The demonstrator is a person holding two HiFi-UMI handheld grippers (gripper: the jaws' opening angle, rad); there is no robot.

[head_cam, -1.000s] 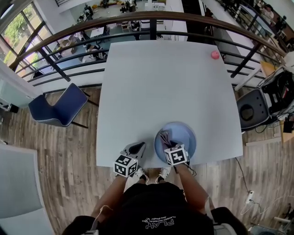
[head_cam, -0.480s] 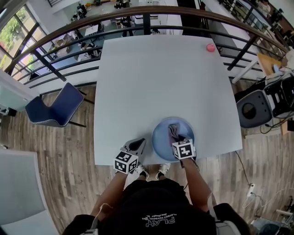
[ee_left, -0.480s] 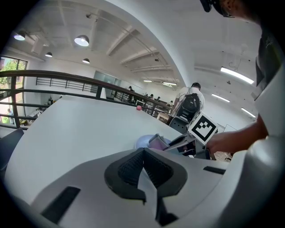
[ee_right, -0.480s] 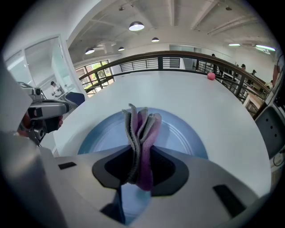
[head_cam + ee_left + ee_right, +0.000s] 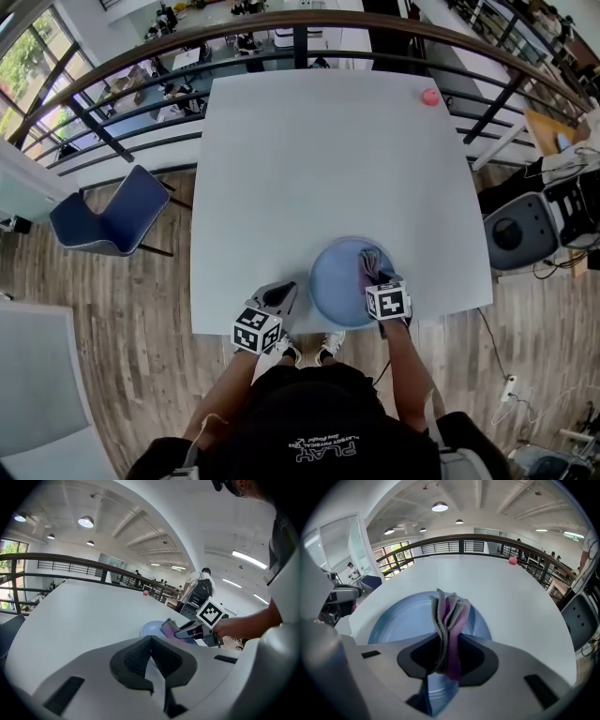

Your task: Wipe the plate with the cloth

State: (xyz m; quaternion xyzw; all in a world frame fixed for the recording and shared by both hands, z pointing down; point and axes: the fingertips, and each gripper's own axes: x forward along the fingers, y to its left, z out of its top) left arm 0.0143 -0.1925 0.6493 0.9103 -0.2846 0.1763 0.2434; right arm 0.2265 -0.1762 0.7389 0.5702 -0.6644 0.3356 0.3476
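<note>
A pale blue plate (image 5: 337,272) lies near the front edge of the white table (image 5: 319,159); it shows again in the right gripper view (image 5: 403,620) and the left gripper view (image 5: 152,629). My right gripper (image 5: 377,277) is shut on a folded grey and purple cloth (image 5: 449,616), which rests on the plate's right side (image 5: 369,262). The left gripper (image 5: 277,298) sits shut and empty at the table's front edge, left of the plate, apart from it.
A small pink ball (image 5: 429,97) lies at the table's far right corner. A railing (image 5: 281,37) runs behind the table. A blue chair (image 5: 108,220) stands to the left, and a dark round stool (image 5: 511,234) to the right.
The right gripper has dragged the cloth from the plate's left part across to its right side. The left gripper has stayed where it was.
</note>
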